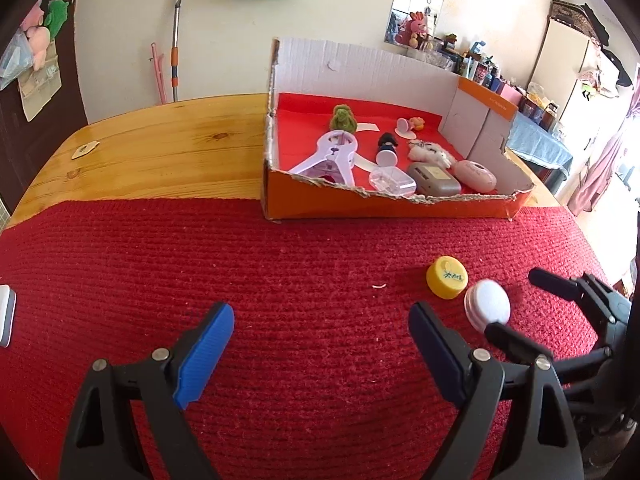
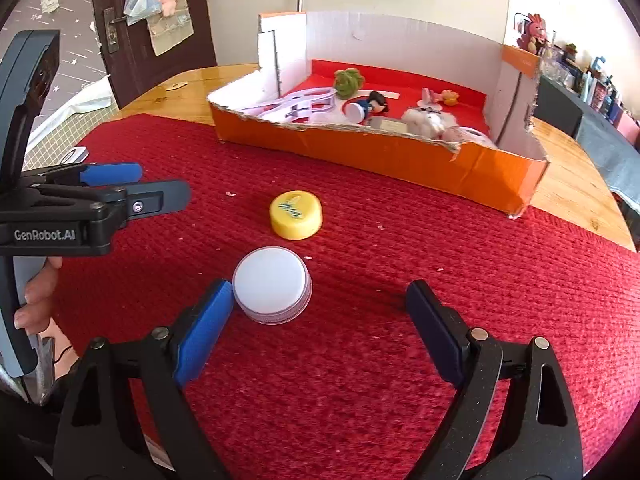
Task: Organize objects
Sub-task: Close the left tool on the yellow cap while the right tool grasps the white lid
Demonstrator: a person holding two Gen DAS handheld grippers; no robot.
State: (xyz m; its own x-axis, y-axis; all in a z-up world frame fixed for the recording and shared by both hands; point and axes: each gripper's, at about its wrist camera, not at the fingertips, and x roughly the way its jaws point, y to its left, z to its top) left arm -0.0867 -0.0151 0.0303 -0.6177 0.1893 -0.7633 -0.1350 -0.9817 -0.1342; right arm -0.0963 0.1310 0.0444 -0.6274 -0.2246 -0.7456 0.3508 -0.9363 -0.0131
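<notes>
Your right tool [image 2: 318, 300] is spread wide with the white cap [image 2: 272, 285] on the red mat touching its left pad only, so closing now could shove it sideways into the yellow cap [image 2: 296, 215]; your left tool [image 1: 320, 328] idles, released.

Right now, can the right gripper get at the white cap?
Probably yes. The right gripper is open and the white cap lies on the red mat beside its left finger, nothing between them. The yellow cap sits beyond, clear.
</notes>
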